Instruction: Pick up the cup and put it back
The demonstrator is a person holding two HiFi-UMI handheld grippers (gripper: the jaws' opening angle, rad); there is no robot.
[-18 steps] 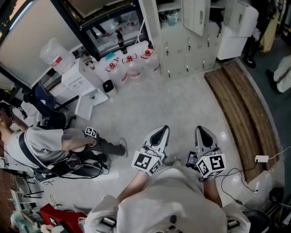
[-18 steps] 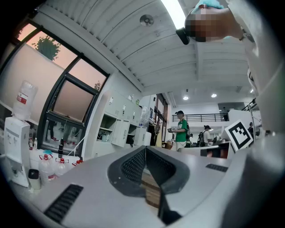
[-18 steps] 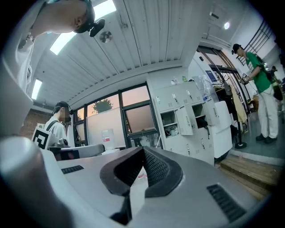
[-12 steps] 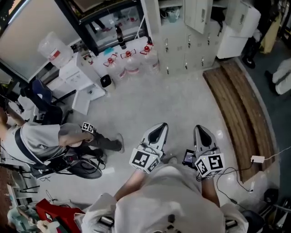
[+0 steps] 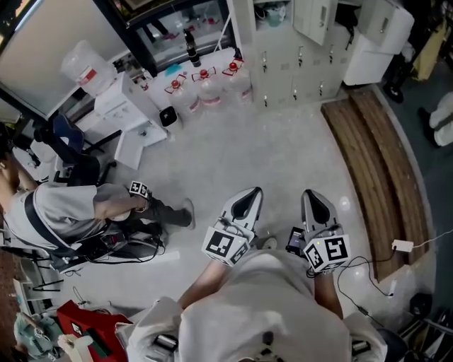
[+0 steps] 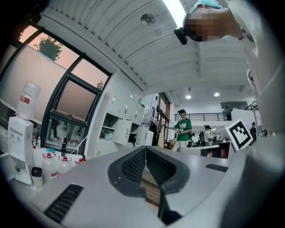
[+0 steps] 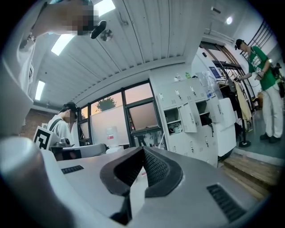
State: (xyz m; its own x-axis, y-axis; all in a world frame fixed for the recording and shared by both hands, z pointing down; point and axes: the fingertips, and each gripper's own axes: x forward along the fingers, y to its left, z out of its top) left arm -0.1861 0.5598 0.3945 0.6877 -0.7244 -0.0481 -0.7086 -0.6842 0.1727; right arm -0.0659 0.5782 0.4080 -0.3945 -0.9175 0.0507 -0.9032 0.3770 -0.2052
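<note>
Nearest, the person's pale-sleeved forearms [image 5: 207,284] reach forward from the torso, each hand carrying a gripper low in front of the body. Both grippers are held roughly level above the floor [image 5: 283,155], side by side and a little apart, pointing away from the person.

The left gripper [image 5: 253,191] has its marker cube [image 5: 226,245] at the near end. In the left gripper view its jaws are closed, the ribbed pads meeting at the tip with nothing between them [image 6: 145,148].

The right gripper [image 5: 312,192] also carries a marker cube [image 5: 327,252] at its near end. In the right gripper view its jaws are likewise pressed together at the tip and hold nothing [image 7: 143,149].

To the left, a seated person in a grey top [image 5: 64,215] bends over gear on the floor. To the right, a curved wooden step [image 5: 375,170] runs along the floor.

Farther off, a row of water bottles with red caps [image 5: 205,88] stands against the far wall, with a water dispenser [image 5: 120,106] to their left. White lockers [image 5: 301,53] stand to their right.

In an open locker shelf at the far edge sits a pale cup-shaped vessel [image 5: 272,13], well apart from both grippers. Whether it is the task's cup I cannot tell.
</note>
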